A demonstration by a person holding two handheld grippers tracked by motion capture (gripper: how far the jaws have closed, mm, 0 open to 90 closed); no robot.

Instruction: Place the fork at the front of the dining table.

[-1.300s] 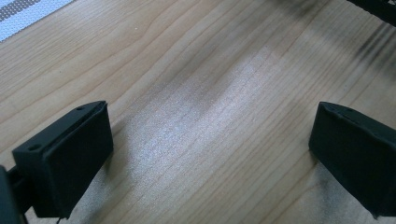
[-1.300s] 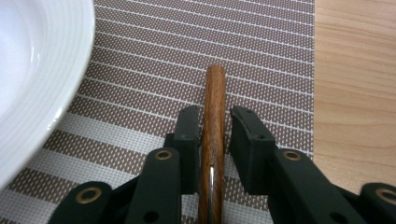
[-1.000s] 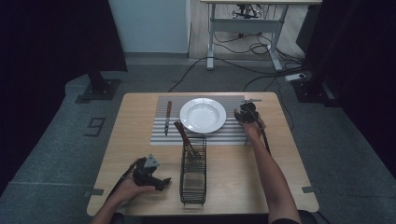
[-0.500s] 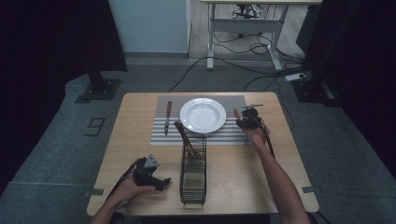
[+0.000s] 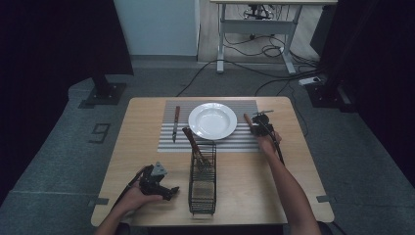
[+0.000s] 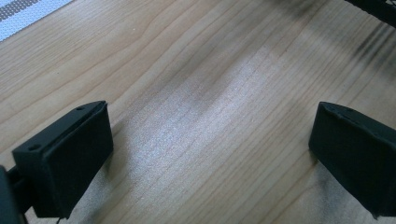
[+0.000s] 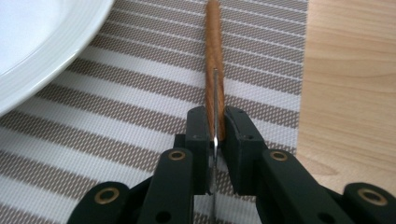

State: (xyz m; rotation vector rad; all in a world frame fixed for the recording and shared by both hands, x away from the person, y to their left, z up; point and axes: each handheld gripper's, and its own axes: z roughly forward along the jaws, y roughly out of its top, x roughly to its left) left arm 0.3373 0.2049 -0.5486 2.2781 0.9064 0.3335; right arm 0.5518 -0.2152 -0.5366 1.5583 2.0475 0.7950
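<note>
I am clenching my right claw (image 7: 215,135) on a wooden-handled utensil (image 7: 214,60) beside the empty round white plate (image 7: 42,42); my left claw (image 6: 210,154) is lying released.

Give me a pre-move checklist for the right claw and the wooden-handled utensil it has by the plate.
1. Right claw shut on the wooden-handled utensil; its jaws have just been closing: ok.
2. Utensil centred between the pads: ok.
3. Utensil clear of the white plate, which lies apart to one side: ok.
4. Utensil over the striped placemat, not the bare table: ok.
5. Utensil lifted off the mat or resting on it: cannot tell.
6. Left claw open over bare table, near the wire caddy, out of the way: ok.
</note>
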